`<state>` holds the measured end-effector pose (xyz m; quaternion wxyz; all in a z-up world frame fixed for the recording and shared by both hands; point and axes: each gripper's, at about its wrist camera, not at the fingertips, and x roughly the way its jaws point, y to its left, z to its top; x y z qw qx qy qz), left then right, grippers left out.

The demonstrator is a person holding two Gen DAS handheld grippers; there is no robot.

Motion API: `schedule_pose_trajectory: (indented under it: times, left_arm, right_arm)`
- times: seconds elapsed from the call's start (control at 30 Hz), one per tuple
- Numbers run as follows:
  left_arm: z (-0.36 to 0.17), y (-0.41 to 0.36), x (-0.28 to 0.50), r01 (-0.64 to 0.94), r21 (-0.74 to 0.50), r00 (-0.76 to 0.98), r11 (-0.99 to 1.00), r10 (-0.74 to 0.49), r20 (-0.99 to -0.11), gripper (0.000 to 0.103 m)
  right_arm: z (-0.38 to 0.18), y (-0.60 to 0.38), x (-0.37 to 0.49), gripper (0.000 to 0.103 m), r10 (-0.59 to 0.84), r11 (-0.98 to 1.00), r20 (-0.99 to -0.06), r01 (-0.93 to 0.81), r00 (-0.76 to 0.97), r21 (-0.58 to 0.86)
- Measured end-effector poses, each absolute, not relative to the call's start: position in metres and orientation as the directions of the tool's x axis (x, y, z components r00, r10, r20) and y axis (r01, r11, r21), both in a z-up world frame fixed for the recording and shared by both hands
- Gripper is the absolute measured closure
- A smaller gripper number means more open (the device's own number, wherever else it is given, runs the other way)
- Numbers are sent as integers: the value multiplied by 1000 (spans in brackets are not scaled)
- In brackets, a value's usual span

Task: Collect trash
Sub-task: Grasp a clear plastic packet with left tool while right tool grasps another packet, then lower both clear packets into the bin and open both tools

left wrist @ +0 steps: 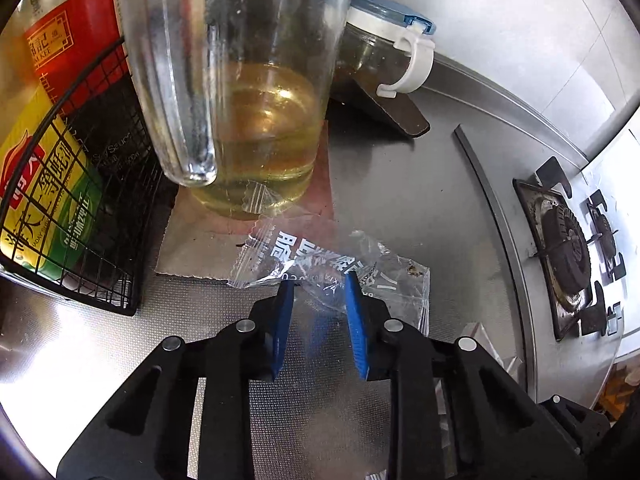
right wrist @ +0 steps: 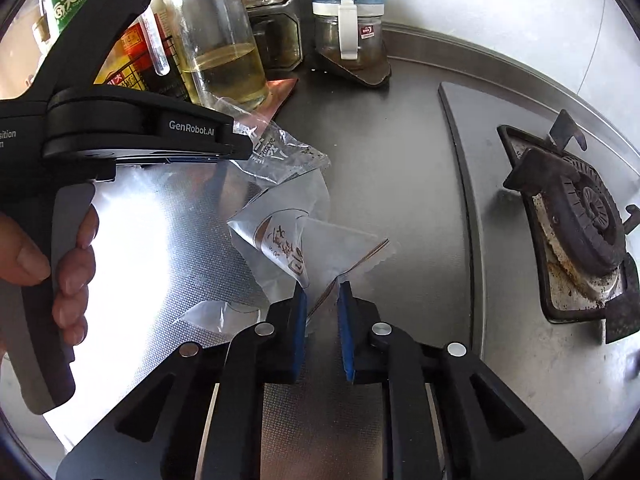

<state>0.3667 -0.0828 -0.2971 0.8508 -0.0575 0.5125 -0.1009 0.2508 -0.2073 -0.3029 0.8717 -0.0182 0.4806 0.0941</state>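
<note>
Down at the bottom centre of the left wrist view, the left gripper (left wrist: 320,286) has its blue pads spread apart, tips right at the near edge of a clear printed wrapper (left wrist: 332,270) that lies crumpled on the steel counter (left wrist: 420,184); nothing is pinched, the jaws simply straddle the plastic. Just above the wrapper, upper centre of the frame, stands a glass oil jug (left wrist: 248,92) with yellow oil in its lower part, sitting on a reddish mat (left wrist: 324,200). At the left edge, a black wire basket (left wrist: 100,184) holds sauce bottles, and toward the upper right a jar with a blue and white lid (left wrist: 384,48) sits against the back wall. Over on the right edge, a gas burner (left wrist: 568,248) is set into the counter. Switching to the right wrist view: the right gripper (right wrist: 322,290) at bottom centre shows a narrow gap between its pads, and a corner of a silver foil packet (right wrist: 288,236) reaches down between the tips; whether the pads actually bite on it I cannot tell. That packet lies mid-frame, just below the clear wrapper and partly under its near edge. At the left edge, the person's left hand (right wrist: 68,268) wraps the handle of the other tool.
</note>
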Motion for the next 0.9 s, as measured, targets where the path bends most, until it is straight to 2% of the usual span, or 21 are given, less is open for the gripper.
schedule_pose_trajectory:
  times: [0.03, 0.07, 0.1, 0.5, 0.9]
  left_arm:
    - [-298, -83, 366, 111, -200, 459, 974, -228, -859, 85]
    - [-298, -83, 366, 109, -207, 461, 972, -233, -856, 95]
    - [-299, -83, 366, 114, -224, 455, 968, -251, -854, 98]
    - [-278, -79, 313, 199, -204, 495, 958, -278, -823, 101]
    - [-244, -53, 211, 208, -205, 536, 956, -287, -794, 101]
  right_arm:
    - [-302, -209, 248, 93, 150, 982, -837, -181, 526, 63]
    - [-299, -211, 244, 93, 156, 981, -830, -182, 535, 68]
    - [-296, -213, 240, 94, 163, 981, -821, -182, 547, 73]
    - [-275, -244, 202, 95, 194, 980, -795, -141, 575, 138]
    - [-257, -237, 121, 95, 218, 975, -780, -169, 587, 146]
